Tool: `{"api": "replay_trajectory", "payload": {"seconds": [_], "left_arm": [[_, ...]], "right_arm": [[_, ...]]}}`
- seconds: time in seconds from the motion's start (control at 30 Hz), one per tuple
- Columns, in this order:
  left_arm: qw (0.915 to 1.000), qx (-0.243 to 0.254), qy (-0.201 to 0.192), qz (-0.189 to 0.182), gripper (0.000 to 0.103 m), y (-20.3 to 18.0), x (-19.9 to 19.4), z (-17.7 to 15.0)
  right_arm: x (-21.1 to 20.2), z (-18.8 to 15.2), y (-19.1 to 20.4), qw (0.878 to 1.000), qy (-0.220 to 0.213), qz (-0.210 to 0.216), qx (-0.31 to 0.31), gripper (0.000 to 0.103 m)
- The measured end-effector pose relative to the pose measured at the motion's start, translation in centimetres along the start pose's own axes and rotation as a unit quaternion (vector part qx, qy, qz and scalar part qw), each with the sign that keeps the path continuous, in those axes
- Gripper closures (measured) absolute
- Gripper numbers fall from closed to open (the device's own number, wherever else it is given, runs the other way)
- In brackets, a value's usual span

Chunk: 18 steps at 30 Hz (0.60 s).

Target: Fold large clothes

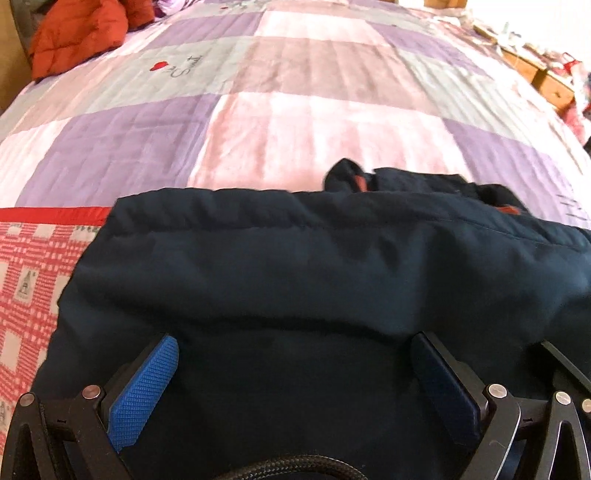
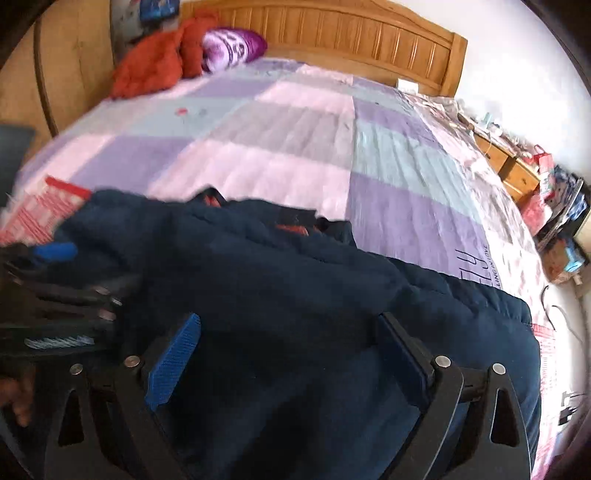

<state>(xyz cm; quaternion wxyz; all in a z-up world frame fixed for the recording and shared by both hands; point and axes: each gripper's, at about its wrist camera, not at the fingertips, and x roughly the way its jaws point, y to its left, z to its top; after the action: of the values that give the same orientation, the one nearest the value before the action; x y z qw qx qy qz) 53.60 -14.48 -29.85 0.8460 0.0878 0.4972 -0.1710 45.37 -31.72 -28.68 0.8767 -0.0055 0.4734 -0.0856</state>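
Observation:
A large dark navy padded garment (image 1: pixel 314 280) lies bunched at the near edge of the bed, with small orange patches near its far edge. It also fills the lower part of the right wrist view (image 2: pixel 277 295). My left gripper (image 1: pixel 295 369) is open, its blue-padded fingers (image 1: pixel 144 391) spread wide over the navy fabric with nothing pinched. My right gripper (image 2: pixel 291 354) is open too, fingers (image 2: pixel 173 362) spread over the same garment. The left gripper also shows at the left of the right wrist view (image 2: pixel 55 254), low over the garment's left end.
The bed has a checked purple, pink and grey quilt (image 1: pixel 295 110). A red padded jacket (image 1: pixel 81 33) and a purple pillow (image 2: pixel 232 44) lie at the far left by the wooden headboard (image 2: pixel 332 33). A red patterned sheet (image 1: pixel 29 280) shows near left. Cluttered wooden drawers (image 2: pixel 517 170) stand right.

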Motion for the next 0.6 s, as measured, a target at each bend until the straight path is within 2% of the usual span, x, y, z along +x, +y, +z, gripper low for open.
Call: {"api": "replay_trajectory", "payload": {"seconds": [0.03,0.2,0.4,0.5,0.6], "left_arm": [[1.0,0.001,0.0,0.001,0.0,0.3,0.2,-0.1],[1.0,-0.005,0.001,0.007,0.0,1.8,0.8,-0.1],[0.9998,-0.001,-0.003,0.018,0.0,3.4,1.3,-0.2],[0.9994,-0.012,-0.005,0.032,0.0,5.6,1.5,-0.4],[0.9973,-0.052,0.008,0.051,0.0,10.2,2.0,-1.0]], "right_arm": [[0.3,-0.4,-0.7,1.0,0.002,0.005,0.007,0.005],[1.3,-1.3,-6.4,0.998,0.008,-0.027,0.061,0.005],[0.6,-3.5,-13.0,0.992,0.016,-0.054,0.116,0.005],[0.1,-4.1,-15.0,0.99,0.018,-0.073,0.12,0.005],[-0.5,-5.6,-18.5,0.982,0.028,-0.094,0.16,0.005]]}}
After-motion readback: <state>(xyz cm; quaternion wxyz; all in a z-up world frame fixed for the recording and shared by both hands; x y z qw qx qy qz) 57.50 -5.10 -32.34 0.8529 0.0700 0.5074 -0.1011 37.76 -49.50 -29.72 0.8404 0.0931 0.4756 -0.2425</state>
